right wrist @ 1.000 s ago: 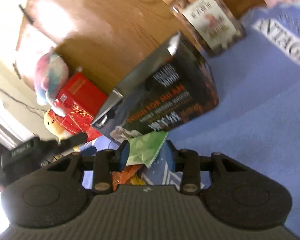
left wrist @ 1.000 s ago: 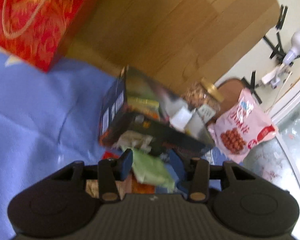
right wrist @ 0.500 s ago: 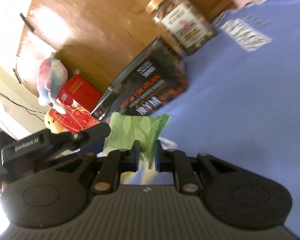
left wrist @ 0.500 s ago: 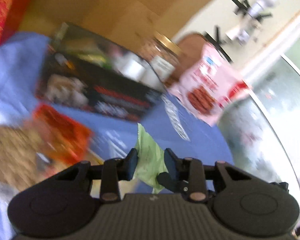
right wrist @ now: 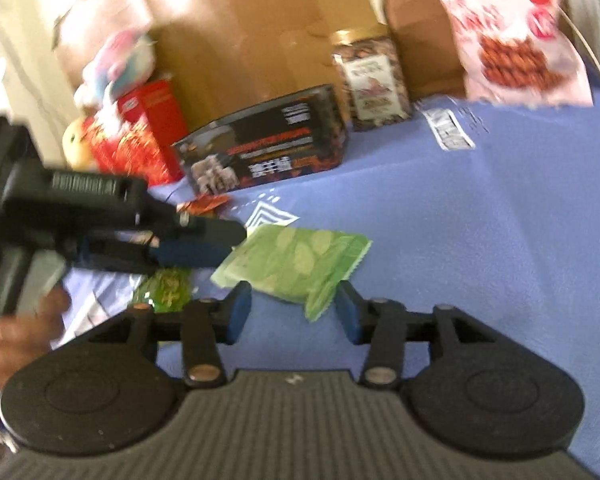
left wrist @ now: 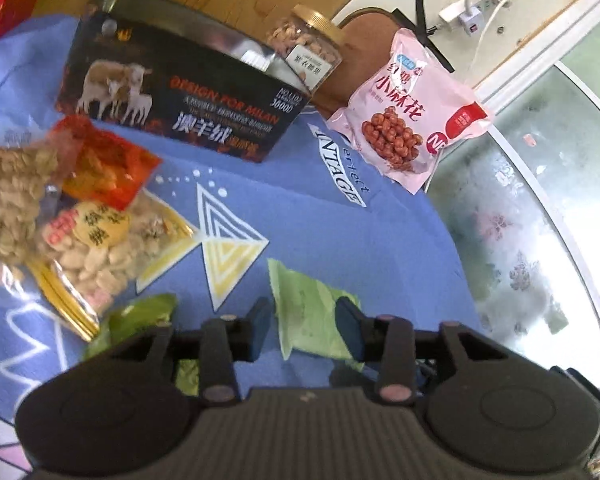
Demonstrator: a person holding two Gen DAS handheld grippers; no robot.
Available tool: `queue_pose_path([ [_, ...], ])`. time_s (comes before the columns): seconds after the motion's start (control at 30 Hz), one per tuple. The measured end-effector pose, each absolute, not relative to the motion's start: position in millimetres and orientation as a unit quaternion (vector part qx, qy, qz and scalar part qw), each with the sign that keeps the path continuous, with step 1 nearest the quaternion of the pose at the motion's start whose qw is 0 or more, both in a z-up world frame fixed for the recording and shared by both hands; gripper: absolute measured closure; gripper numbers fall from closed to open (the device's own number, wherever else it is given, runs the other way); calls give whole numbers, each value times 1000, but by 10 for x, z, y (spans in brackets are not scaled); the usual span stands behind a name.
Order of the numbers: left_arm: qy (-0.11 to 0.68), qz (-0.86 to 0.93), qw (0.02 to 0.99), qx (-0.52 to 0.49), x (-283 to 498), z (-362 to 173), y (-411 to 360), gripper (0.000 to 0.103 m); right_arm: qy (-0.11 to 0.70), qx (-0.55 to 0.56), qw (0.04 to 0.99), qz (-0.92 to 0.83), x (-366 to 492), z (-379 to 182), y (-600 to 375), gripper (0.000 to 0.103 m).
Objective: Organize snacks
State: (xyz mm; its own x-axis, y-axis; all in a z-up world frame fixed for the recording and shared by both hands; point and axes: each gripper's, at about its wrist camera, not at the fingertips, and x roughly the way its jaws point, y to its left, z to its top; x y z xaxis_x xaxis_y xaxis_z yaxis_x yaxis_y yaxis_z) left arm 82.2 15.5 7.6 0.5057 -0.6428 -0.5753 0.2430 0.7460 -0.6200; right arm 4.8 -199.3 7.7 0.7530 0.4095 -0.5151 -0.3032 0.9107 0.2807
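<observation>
A light green snack packet (left wrist: 312, 312) lies flat on the blue cloth (left wrist: 320, 216); it also shows in the right wrist view (right wrist: 296, 264). My left gripper (left wrist: 304, 330) is open, its jaws standing on either side of the packet. My right gripper (right wrist: 292, 312) is open too, just in front of the packet's near edge. The left gripper's body (right wrist: 100, 216) shows in the right wrist view, its tips at the packet's left end. A darker green packet (left wrist: 140, 316) lies to the left; the right wrist view shows it too (right wrist: 166, 286).
A black box (left wrist: 180, 92) with sheep pictures stands at the back. Beside it are a nut jar (left wrist: 304, 46) and a pink snack bag (left wrist: 408, 108). An orange packet (left wrist: 104, 164) and clear bags of nuts (left wrist: 100, 252) lie left. A red box (right wrist: 140, 136) stands far left. The glass table edge (left wrist: 540, 208) is at right.
The light green packet has been set down on the cloth. Both grippers, which were closed on it, have opened. Both cameras have swung so the table lies more level.
</observation>
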Motion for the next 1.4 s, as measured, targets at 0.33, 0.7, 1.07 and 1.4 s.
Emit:
queue_pose_path([
  [0.33, 448, -305, 818, -192, 836, -46, -130, 68, 281, 18, 945, 166, 118, 12, -1800, 41],
  [0.7, 406, -296, 846, -177, 722, 225, -31, 73, 236, 22, 957, 165, 105, 166, -1681, 56],
  [1.07, 355, -270, 879, -171, 1083, 635, 201, 73, 185, 32, 963, 191, 617, 431, -1451, 56],
  [1.4, 311, -186, 917, -167, 1901, 858, 265, 65, 172, 25, 966, 191, 1553, 649, -1120, 52],
])
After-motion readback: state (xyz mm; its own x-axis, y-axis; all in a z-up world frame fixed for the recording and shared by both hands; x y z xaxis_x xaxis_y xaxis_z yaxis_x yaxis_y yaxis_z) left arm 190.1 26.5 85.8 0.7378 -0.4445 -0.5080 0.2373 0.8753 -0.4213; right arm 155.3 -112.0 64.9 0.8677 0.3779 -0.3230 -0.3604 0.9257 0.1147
